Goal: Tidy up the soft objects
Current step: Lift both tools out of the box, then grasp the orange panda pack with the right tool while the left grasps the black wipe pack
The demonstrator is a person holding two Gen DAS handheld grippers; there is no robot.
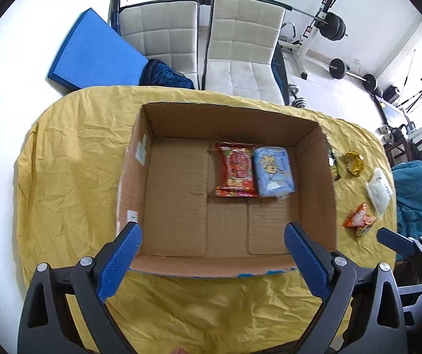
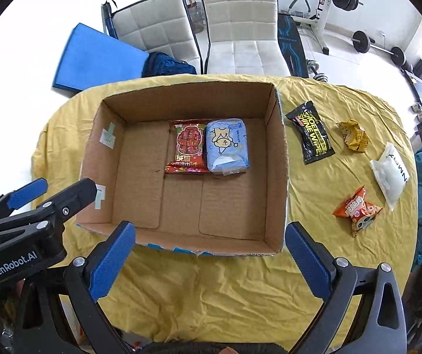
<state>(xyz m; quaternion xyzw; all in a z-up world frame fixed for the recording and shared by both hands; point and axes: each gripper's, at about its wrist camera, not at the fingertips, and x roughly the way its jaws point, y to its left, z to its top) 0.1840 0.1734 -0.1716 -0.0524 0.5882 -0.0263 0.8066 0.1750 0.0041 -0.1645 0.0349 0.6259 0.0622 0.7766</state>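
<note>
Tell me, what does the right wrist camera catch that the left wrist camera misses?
Only the right wrist view shows the black shoe wipe packet whole, with its label readable; the left wrist view has just a sliver past the box wall.

Only the left wrist view shows bare yellow cloth left of the box.

Both show the cardboard box holding the red packet and blue packet, the orange snack bag, and open, empty jaws.

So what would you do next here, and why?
Probably move the open right gripper toward the black shoe shine wipes pack: it lies nearest the cardboard box, which already holds the red wipes pack and blue tissue pack.
</note>
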